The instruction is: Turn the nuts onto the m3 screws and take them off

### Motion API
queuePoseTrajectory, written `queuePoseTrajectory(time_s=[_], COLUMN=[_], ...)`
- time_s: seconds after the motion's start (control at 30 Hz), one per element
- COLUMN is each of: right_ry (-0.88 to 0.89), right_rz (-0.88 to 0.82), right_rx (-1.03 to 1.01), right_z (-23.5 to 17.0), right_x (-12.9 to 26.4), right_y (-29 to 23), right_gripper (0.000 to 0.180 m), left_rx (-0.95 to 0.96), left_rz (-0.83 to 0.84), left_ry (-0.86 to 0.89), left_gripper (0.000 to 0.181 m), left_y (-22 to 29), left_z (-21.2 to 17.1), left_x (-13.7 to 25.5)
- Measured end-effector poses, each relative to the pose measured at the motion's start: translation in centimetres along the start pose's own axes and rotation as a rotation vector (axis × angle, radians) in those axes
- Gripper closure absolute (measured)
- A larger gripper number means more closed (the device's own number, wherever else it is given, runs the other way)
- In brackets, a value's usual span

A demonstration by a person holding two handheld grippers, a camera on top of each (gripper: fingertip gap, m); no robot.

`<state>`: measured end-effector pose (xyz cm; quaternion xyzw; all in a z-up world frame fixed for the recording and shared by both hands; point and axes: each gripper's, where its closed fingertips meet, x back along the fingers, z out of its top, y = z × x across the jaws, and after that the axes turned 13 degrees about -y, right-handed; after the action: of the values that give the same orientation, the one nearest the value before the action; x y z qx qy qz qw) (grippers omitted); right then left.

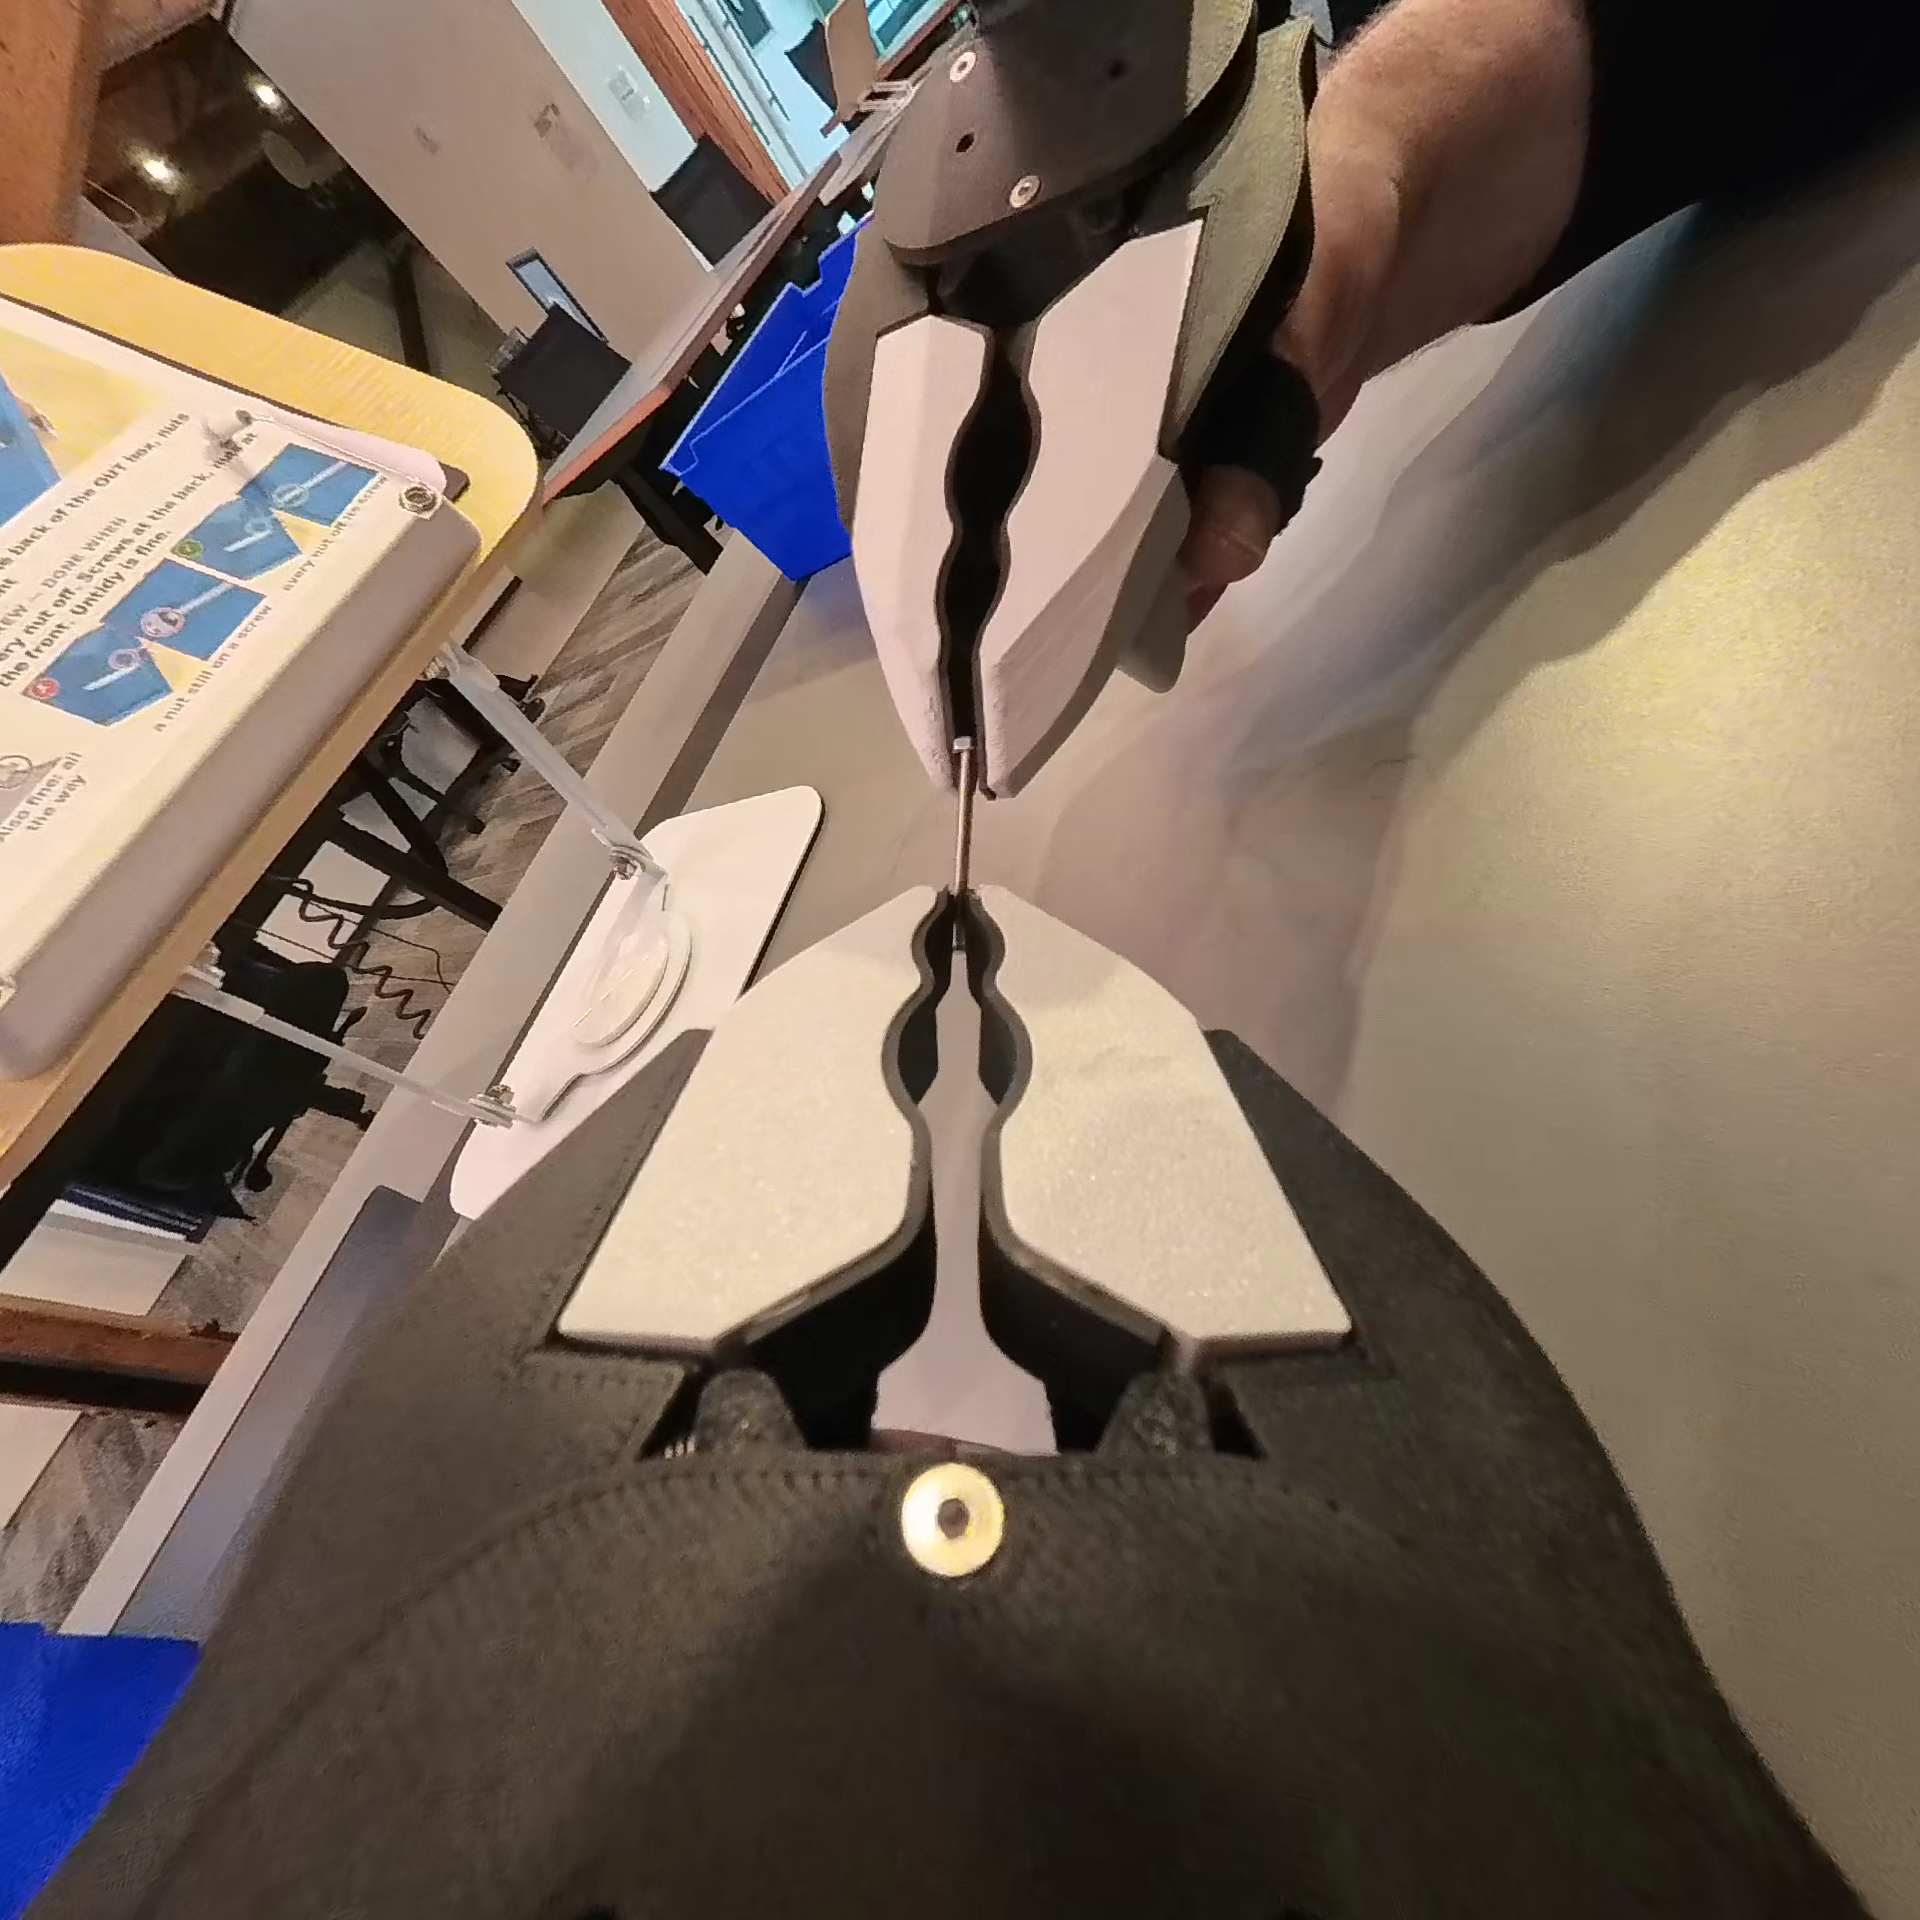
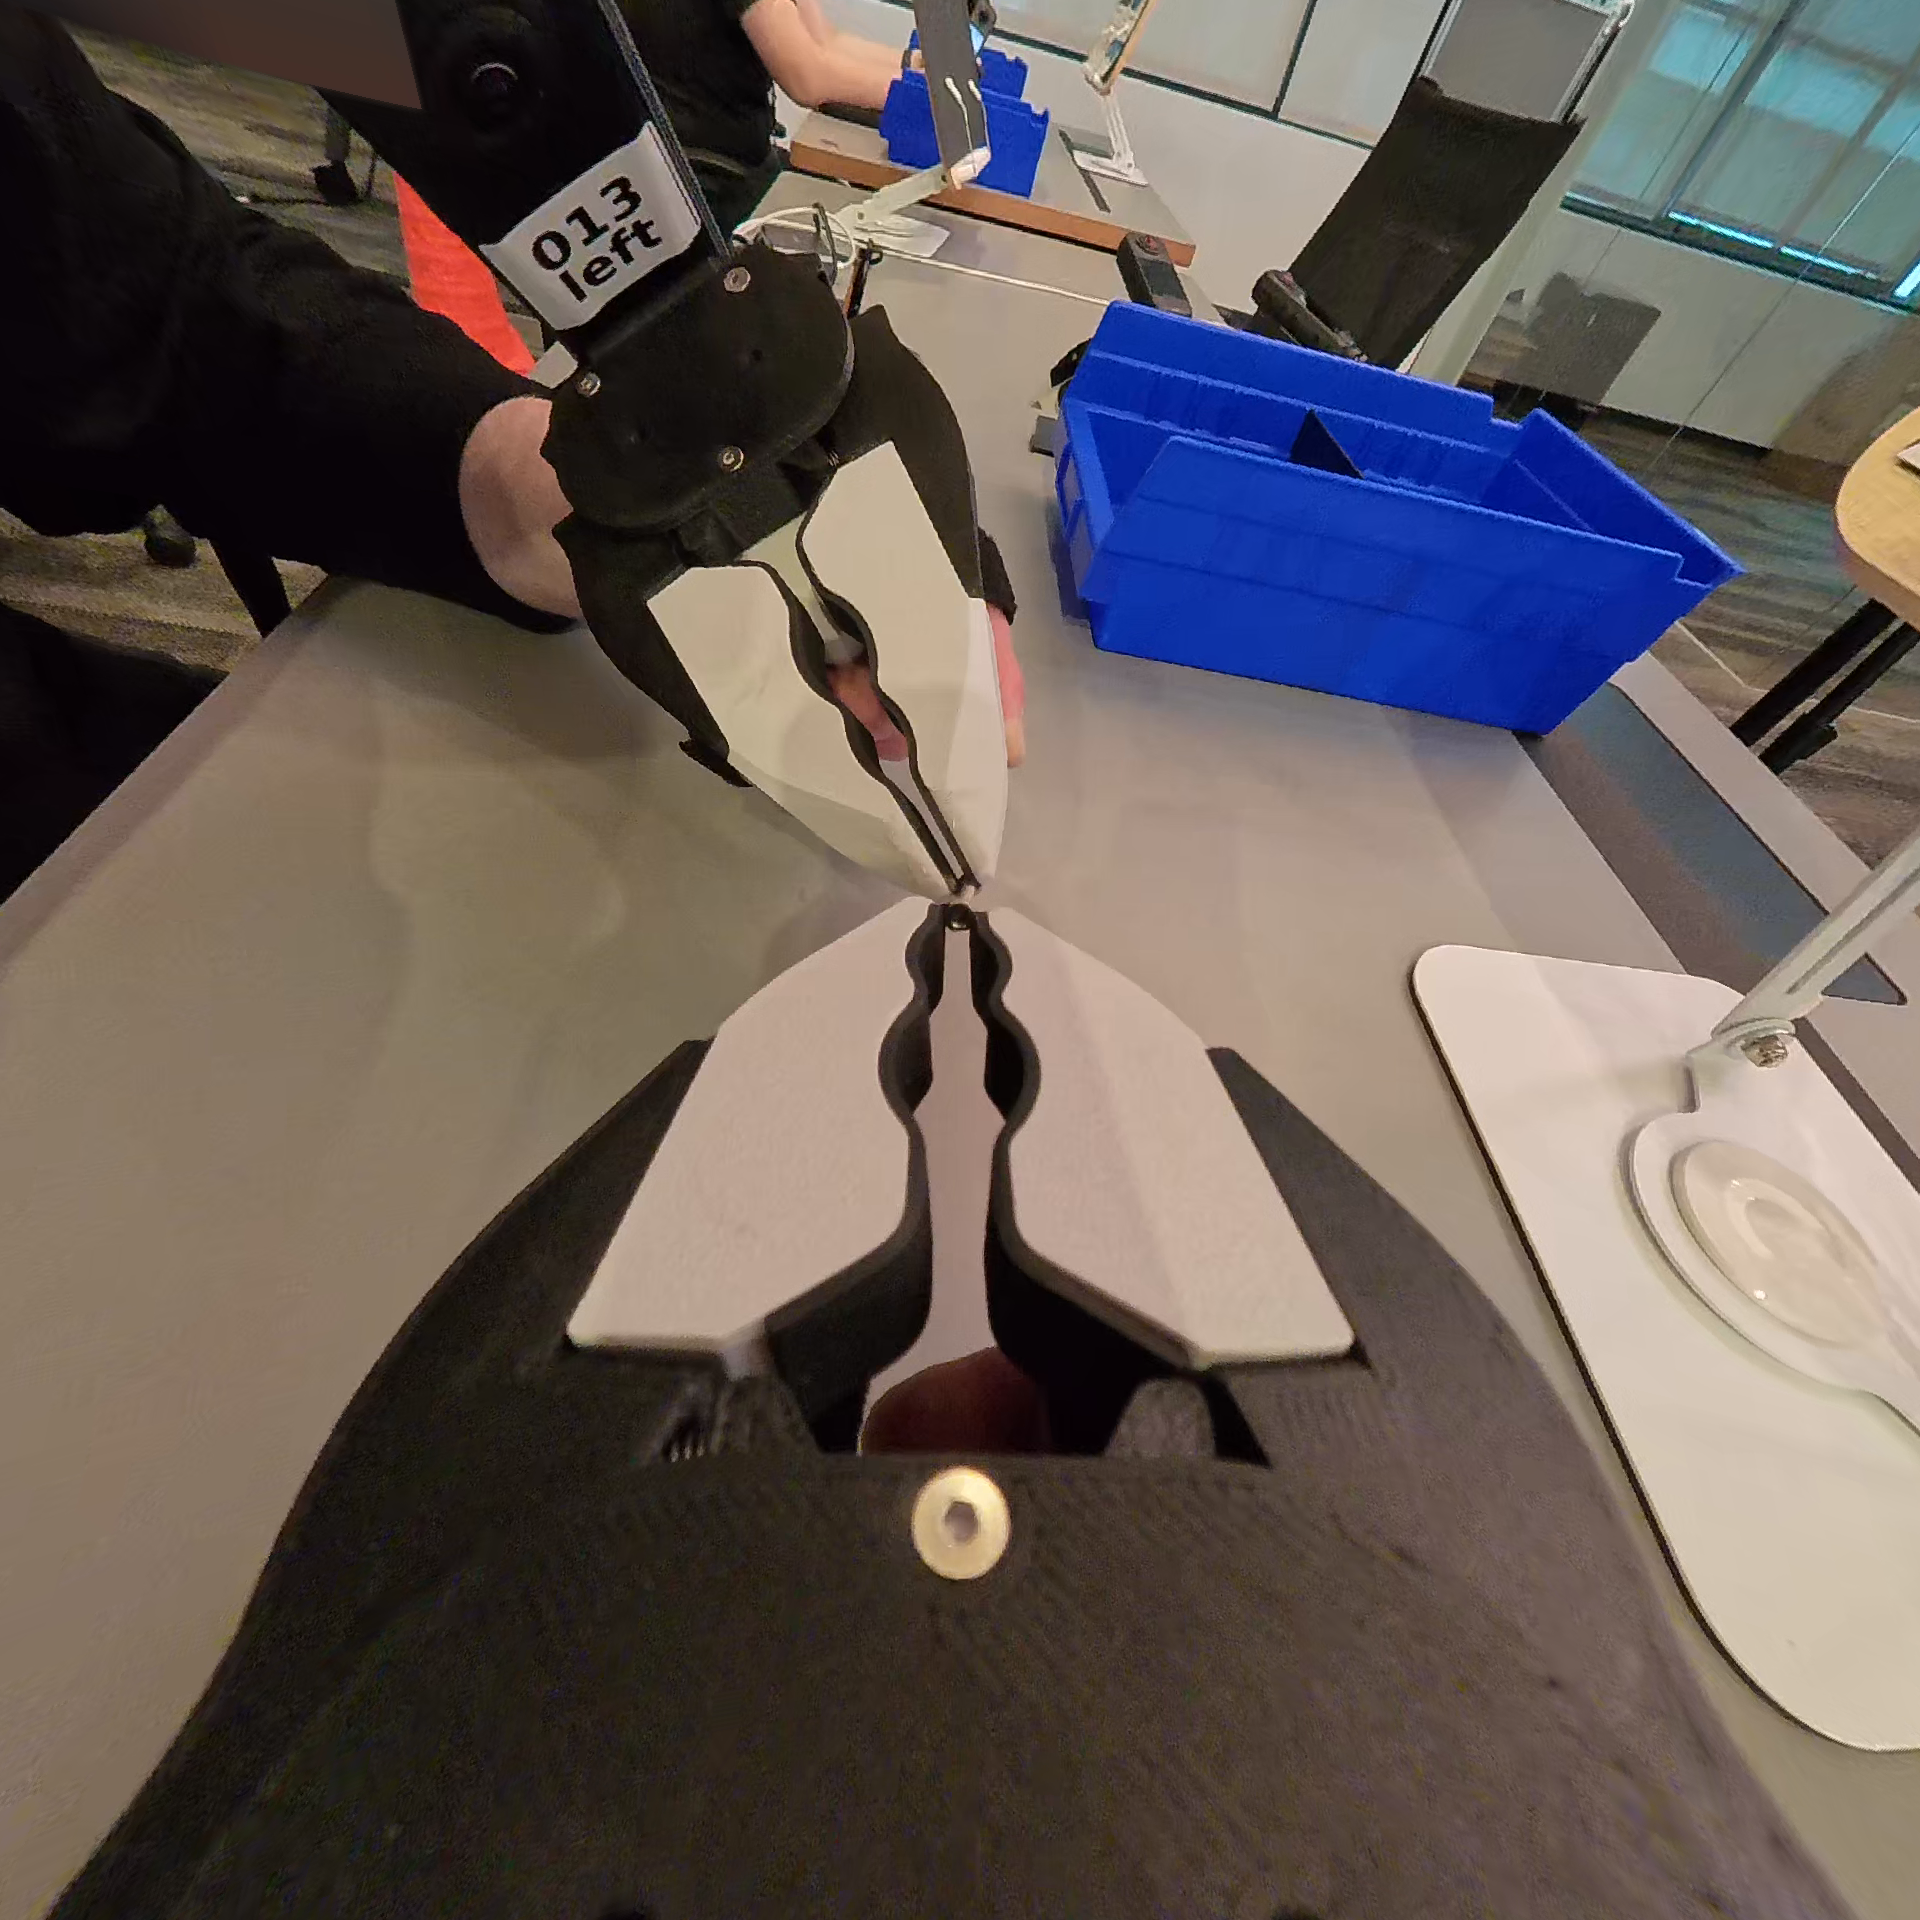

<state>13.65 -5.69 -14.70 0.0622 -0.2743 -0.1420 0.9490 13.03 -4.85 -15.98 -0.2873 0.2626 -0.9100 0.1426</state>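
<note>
L gripper point(image 1: 961, 902) fingers pinch m3 screw point(image 1: 964, 821) shank; R gripper point(image 2: 958, 914) fingers pinch its far end, prob. the nut point(image 2: 958, 916). Mid-turn; on or off unclear.

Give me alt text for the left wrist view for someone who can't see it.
A thin metal screw bridges two shut grippers held tip to tip above a grey table: the left gripper below, the right gripper above pinching the head end. A blue bin sits behind.

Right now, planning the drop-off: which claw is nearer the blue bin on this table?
Left. The left claw comes in from beside the blue bin; the right claw meets it tip to tip from farther back.
</note>
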Motion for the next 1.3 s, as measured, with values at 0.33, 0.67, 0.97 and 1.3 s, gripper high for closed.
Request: queuePoseTrajectory(time_s=[0.33, 0.67, 0.97, 1.3], right_ry=[0.003, -0.010, -0.058, -0.031], right_rz=[0.001, -0.009, -0.084, -0.080], right_rx=[0.004, 0.040, 0.174, 0.125], right_z=[0.04, -0.04, -0.13, -0.02], right_x=[0.03, 0.01, 0.04, 0.00], right_y=[-0.07, -0.21, -0.36, -0.07], right_gripper=[0.175, 0.175, 0.175, 0.175], left_rx=[0.012, 0.016, 0.121, 0.121], left_rz=[-0.004, -0.036, -0.132, -0.095], left_ry=[0.007, -0.004, 0.020, 0.018], left_gripper=[0.179, 0.180, 0.180, 0.181], left_y=[-0.01, 0.38, 0.51, 0.16], left_z=[0.04, 0.01, 0.12, 0.10], left_x=[-0.02, -0.03, 0.23, 0.18])
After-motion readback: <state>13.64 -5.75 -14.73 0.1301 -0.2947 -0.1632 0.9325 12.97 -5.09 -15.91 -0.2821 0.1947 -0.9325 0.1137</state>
